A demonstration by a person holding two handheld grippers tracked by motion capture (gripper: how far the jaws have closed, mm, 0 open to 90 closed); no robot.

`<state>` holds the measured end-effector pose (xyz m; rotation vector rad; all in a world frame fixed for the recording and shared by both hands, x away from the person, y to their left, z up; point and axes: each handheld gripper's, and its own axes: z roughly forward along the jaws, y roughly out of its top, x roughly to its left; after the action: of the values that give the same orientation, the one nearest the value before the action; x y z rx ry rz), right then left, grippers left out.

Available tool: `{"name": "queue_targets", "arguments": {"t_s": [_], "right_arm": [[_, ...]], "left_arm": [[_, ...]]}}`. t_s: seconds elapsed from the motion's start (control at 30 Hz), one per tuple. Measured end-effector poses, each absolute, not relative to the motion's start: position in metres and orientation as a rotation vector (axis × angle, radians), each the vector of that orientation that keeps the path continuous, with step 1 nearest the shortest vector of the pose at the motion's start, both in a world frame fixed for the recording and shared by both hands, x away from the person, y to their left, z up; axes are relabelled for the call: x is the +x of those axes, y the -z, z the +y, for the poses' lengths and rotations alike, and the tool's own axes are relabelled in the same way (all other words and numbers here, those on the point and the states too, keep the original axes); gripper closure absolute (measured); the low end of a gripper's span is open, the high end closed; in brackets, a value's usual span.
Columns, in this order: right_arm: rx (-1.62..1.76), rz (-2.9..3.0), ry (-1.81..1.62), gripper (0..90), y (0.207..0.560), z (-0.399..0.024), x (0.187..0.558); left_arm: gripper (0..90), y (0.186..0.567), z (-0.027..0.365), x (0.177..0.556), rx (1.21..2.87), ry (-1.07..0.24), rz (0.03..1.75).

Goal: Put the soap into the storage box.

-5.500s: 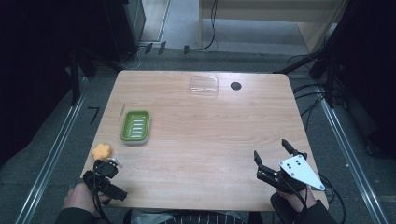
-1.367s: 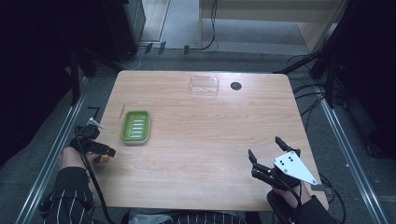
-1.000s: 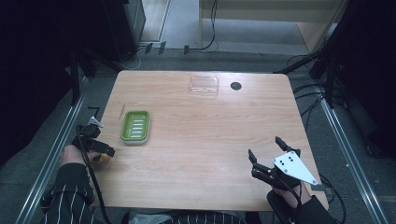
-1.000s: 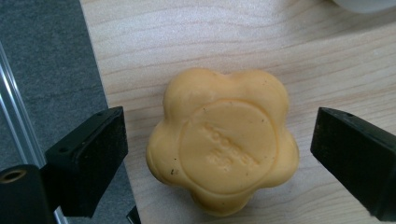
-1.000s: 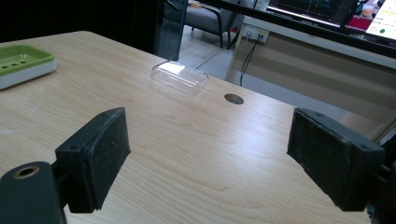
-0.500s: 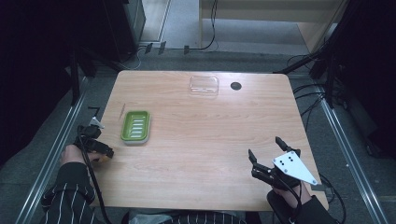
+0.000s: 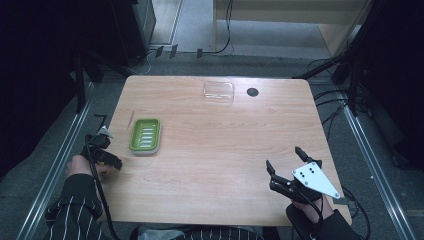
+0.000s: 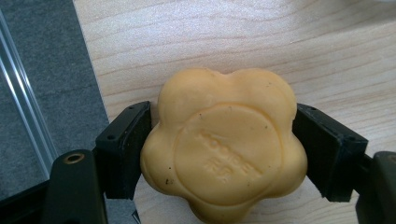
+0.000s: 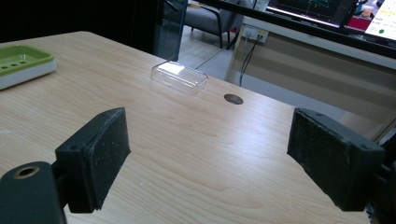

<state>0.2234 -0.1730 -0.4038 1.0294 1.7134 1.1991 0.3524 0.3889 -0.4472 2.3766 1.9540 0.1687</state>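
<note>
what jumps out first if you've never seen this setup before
The flower-shaped yellow soap gripped between the jaws of the left tongs, at the table's near left edge, draws the eye first. Next comes the green soap dish lying just beyond it on the wood, with a clear plastic lid near the far edge. The right tongs hover open and empty over the near right corner.
</note>
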Motion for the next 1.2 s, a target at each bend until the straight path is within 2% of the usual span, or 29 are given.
{"name": "queue_targets", "arguments": {"t_s": [1.2], "right_arm": [[1.025, 1.716, -1.198, 13.3, 0.404, -0.173, 0.224]], "left_arm": [[25.9, 0.437, 0.392, 0.353, 2.343, -0.255, 1.895]]}}
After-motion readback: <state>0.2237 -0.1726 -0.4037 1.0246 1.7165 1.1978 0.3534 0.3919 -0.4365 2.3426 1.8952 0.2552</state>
